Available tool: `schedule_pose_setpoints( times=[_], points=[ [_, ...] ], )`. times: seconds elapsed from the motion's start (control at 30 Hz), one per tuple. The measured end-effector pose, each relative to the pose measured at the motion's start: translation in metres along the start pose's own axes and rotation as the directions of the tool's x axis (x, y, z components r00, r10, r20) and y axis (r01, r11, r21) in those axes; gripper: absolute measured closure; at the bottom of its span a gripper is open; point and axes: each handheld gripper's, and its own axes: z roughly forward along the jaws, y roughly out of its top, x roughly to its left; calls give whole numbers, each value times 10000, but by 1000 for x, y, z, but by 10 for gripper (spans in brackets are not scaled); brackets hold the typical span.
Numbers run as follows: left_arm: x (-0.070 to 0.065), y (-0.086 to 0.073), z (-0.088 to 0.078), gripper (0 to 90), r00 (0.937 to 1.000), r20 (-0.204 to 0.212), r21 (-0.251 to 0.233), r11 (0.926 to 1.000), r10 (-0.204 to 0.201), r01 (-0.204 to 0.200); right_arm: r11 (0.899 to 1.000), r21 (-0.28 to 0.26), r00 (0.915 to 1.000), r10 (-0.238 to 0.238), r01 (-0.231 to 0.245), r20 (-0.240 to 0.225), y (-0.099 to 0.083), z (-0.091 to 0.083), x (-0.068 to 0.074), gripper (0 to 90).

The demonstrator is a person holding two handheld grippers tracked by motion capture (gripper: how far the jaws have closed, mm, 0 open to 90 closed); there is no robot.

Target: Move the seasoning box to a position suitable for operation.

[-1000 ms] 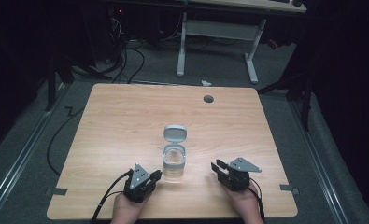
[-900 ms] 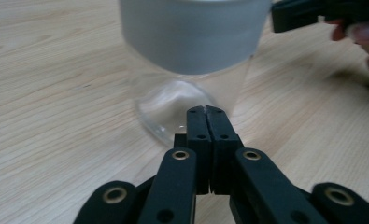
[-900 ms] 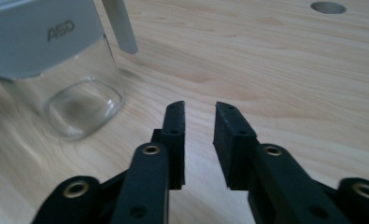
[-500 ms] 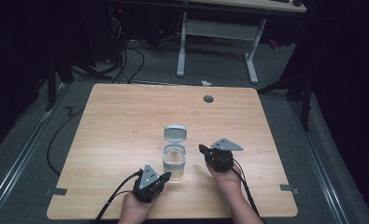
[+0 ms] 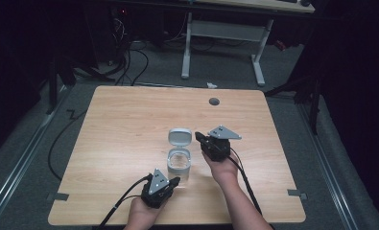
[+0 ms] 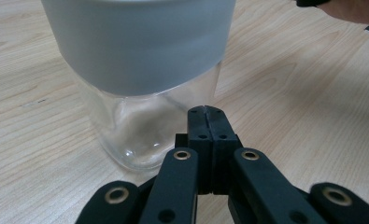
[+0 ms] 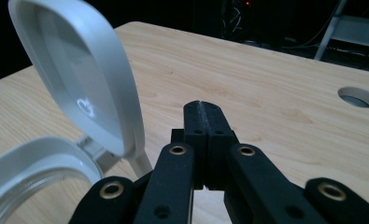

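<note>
High view places the clear jar (image 5: 179,164) near the desk's (image 5: 129,129) middle, its white hinged lid (image 5: 180,137) flipped up behind it. Left gripper (image 5: 159,186) sits just before the jar, right gripper (image 5: 215,143) just beside the lid. Left gripper view adds the jar's frosted white collar (image 6: 140,42) over clear glass; right gripper view adds the lid's translucent inside. Both grippers' fingers are pressed together, holding nothing.

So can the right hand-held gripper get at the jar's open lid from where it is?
Probably yes. The right hand-held gripper sits just beside the raised lid, jaws shut, with bare table around and nothing between; the left hand-held gripper is down by the jar's base.
</note>
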Motion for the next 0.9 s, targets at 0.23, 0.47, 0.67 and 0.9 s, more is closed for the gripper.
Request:
schedule_pose_setpoints(
  times=[0.23, 0.47, 0.67, 0.9],
  points=[
    [0, 0, 3, 900, 10000, -34, 34, 10000, 39, -39, 9997, -234, 10000, -48, 47, -77, 14, 9, 0, 900],
    [-1, 0, 5, 900, 10000, -33, 85, 10000, 37, -37, 9992, -404, 9995, -76, 64, -295, 19, 10, 1, 900],
    [-1, -2, 5, 900, 10000, -2, 127, 9999, 71, -70, 9986, -512, 9991, -143, 122, -408, 21, 9, 3, 900],
    [-1, -1, 5, 900, 10000, -34, 151, 9999, 35, -35, 9984, -524, 9985, -257, 231, -487, 21, 7, 6, 900]
  ],
)
